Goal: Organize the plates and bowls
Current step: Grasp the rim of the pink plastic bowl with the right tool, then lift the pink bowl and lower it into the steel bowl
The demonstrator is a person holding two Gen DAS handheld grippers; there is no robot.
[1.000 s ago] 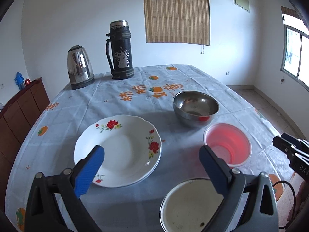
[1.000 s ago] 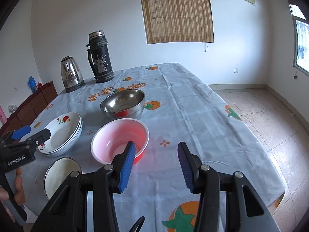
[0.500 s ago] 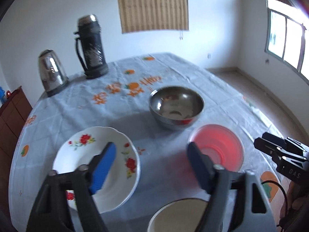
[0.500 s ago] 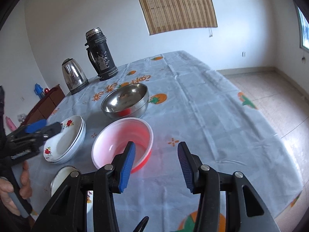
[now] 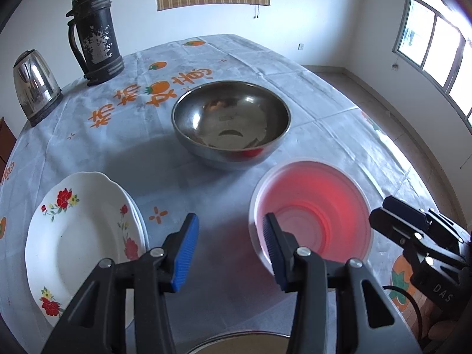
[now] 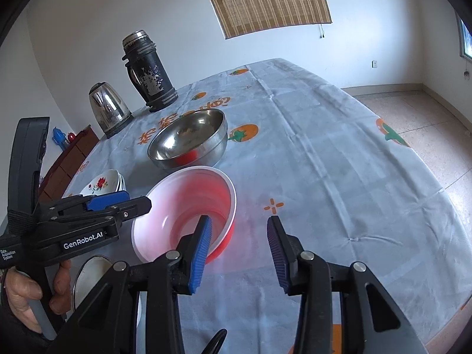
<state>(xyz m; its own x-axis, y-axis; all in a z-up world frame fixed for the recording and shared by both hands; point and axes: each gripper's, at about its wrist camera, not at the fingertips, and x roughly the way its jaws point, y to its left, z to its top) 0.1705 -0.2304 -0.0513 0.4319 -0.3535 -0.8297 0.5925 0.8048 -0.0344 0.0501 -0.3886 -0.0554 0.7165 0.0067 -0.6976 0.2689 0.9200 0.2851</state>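
Note:
A red plastic bowl (image 5: 312, 221) (image 6: 188, 215) stands on the clothed table, in front of a steel bowl (image 5: 231, 124) (image 6: 188, 138). My left gripper (image 5: 228, 236) (image 6: 132, 203) straddles the red bowl's left rim, one finger inside and one outside; its jaws are closing and the pads are not on the rim. My right gripper (image 6: 239, 230) (image 5: 392, 215) straddles the opposite rim the same way, jaws also closing, pads clear. Stacked flowered plates (image 5: 82, 236) (image 6: 103, 183) lie to the left. A white dark-rimmed bowl (image 5: 242, 345) (image 6: 88, 277) sits nearest, mostly hidden.
A black thermos (image 5: 94, 29) and a steel kettle (image 5: 34, 85) stand at the far left of the table (image 6: 324, 162). A wooden cabinet (image 6: 67, 159) is beyond the left edge. A person's hand (image 6: 26, 295) holds the left gripper's handle. Tiled floor lies to the right.
The left gripper swung right, from over the flowered plates to the red bowl's rim, and its jaws narrowed a lot. The right gripper dipped closer to the bowl and narrowed slightly.

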